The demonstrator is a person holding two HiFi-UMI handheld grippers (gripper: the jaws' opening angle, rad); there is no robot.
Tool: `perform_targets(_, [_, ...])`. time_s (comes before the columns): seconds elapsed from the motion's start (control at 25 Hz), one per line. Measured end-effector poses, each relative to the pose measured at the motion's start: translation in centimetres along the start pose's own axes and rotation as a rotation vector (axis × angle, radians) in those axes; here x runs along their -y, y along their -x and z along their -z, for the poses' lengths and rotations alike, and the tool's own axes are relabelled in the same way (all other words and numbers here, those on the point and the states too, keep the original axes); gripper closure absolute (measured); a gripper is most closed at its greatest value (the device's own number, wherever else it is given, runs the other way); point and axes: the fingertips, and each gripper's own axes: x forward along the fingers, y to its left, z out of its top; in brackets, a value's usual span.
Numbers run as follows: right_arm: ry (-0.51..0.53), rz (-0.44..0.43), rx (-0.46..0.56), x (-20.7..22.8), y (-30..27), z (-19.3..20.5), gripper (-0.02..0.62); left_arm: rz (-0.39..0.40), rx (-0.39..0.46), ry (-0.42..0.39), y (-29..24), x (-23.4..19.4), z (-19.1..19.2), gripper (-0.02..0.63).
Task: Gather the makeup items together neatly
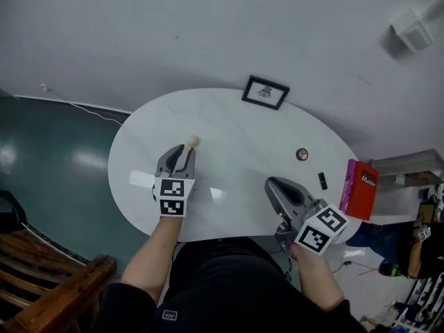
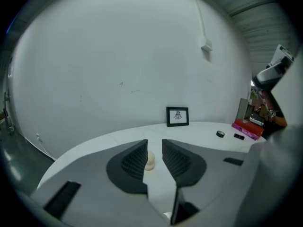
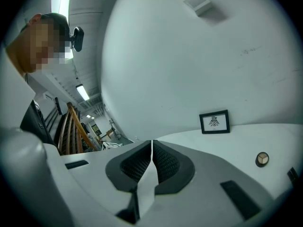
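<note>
**Both grippers over the table, neither holding anything**

Left side: the left gripper [image 2: 154,148] is held above the white oval table [image 1: 229,151]. Its jaws stand apart, with nothing pressed between the pads. A beige sponge [image 2: 150,161] lies on the table just beyond the jaw tips. In the left gripper view it shows through the gap, partly hidden behind the left jaw. In the head view it sits right at the tip, so whether jaw and sponge touch cannot be told.

Centre, far edge: a small black frame [image 1: 265,92] stands upright against the wall, well apart from the sponge.

Right of centre, near edge: the right gripper [image 3: 151,143] has its jaws together along the whole pad line and is empty (the ribbed pads meet with no visible gap). It points across the table toward the frame.

Further right: a round compact [image 1: 302,154] lies on bare table. A black tube [image 1: 322,180] lies near it, closer to the near edge, and the two do not touch. A red box [image 1: 361,189] sits at the table's right edge, just beside the tube.

The sponge is well apart from the compact and tube.
</note>
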Motion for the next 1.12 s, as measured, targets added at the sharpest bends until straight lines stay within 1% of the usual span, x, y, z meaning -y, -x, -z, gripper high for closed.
perform_targets(0.16, [0.025, 0.001, 0.034, -0.8, 0.4, -1.2, 0.558, 0.006, 0.051, 0.012, 2.8, 0.7, -2.1, 0.537])
perform_targets(0.32, [0.041, -0.001, 0.056, -1.8, 0.5, -1.9, 0.558, 0.009, 0.066, 0.001, 5.6, 1.4, -3.6, 0.566])
perform_targets(0.64, [0.073, -0.047, 0.055, -3.7, -0.3, -1.9, 0.558, 0.02, 0.14, -0.005, 9.7, 2.4, -6.7, 0.577])
perform_targets(0.88, [0.099, -0.07, 0.078, -2.9, 0.1, -3.0, 0.558, 0.028, 0.179, 0.005, 11.2, 4.2, -8.6, 0.58])
perform_targets(0.96, [0.127, -0.058, 0.097, -2.2, 0.9, -3.7, 0.558, 0.029, 0.19, 0.007, 11.4, 5.2, -9.4, 0.581])
perform_targets(1.12, [0.241, -0.026, 0.151, -1.0, 3.5, -6.0, 0.558, 0.033, 0.207, 0.004, 11.1, 7.7, -11.2, 0.583])
